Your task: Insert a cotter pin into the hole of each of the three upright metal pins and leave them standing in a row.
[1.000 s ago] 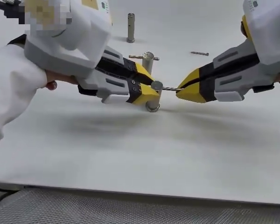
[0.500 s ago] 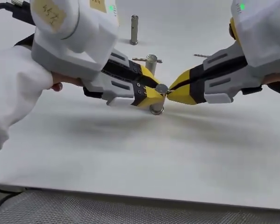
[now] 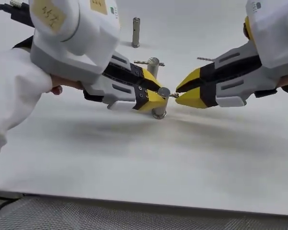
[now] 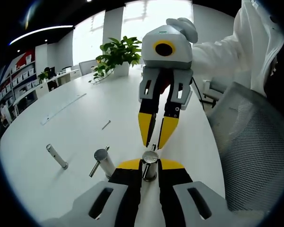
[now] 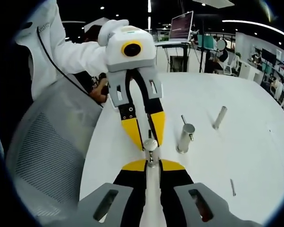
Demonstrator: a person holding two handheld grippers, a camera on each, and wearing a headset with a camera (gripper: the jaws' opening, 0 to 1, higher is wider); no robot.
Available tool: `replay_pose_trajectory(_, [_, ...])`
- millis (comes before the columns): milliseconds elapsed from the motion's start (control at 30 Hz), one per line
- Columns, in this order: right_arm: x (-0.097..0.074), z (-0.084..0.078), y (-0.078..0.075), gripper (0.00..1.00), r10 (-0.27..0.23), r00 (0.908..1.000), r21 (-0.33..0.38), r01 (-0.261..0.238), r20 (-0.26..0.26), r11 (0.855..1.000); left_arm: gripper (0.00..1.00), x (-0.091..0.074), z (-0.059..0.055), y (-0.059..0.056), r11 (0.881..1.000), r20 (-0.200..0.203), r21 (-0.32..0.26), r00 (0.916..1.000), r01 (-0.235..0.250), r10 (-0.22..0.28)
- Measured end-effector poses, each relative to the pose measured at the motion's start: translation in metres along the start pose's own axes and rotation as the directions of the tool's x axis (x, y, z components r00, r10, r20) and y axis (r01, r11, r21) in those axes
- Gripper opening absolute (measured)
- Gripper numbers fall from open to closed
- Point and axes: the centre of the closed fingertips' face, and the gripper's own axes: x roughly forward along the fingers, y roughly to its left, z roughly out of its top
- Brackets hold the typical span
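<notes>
Left gripper: the left gripper (image 3: 155, 98) reaches in from nine o'clock, and its jaws are pinched tight on the shaft of the near pin (image 3: 160, 108), which stands upright on its foot.
Right gripper: the right gripper (image 3: 178, 91) faces it from three o'clock. Its jaws are parted in a narrow V with nothing clamped, and the tips sit just beside the pin's head.
Cotter pin: the cotter pin (image 3: 173, 95) sits in the near pin's hole, with a short stub poking out towards three o'clock. How deep it is seated, I cannot tell.
Second pin: the second pin (image 3: 153, 65) stands just behind at twelve o'clock, upright, with a cotter pin already crosswise through its head.
Third pin: the third pin (image 3: 136, 32) stands well back at eleven o'clock, upright, and its hole looks bare.
Spare cotter pin: the spare cotter pin (image 3: 205, 59) lies flat on the table at one o'clock.
Handling, metal pins: they look solid, stiff and smooth-sided. Being tall on a small foot, they will likely tip or skate, so the place to clamp is low on the shaft, below the hole.
Handling, cotter pins: they are thin and light and will probably roll or bend. Pinch one near its outer end and keep it in line with the hole.
Surface: the tabletop (image 3: 134, 158) is white, smooth and matt, and probably offers little grip.
Room: it is a bright open office, with a plant (image 4: 116, 53) at the far end of the table, a mesh chair (image 5: 42, 156) and a lit screen (image 5: 182, 26).
</notes>
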Motion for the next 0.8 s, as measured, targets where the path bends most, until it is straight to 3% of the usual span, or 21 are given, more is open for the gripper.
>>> replay_pose_trajectory(167, [0.0010, -0.0010, -0.0047, 0.00, -0.006, 0.9999, 0.001, 0.006, 0.012, 1.000, 0.10, 0.0004, -0.0001, 0.0006, 1.000, 0.001, -0.002, 1.0000, 0.001, -0.001])
replay_pose_trajectory(800, [0.0035, 0.0030, 0.0031, 0.00, 0.014, 0.9999, -0.003, -0.014, 0.011, 1.000, 0.10, 0.0020, 0.0001, 0.0012, 1.000, 0.004, -0.011, 1.0000, -0.004, 0.004])
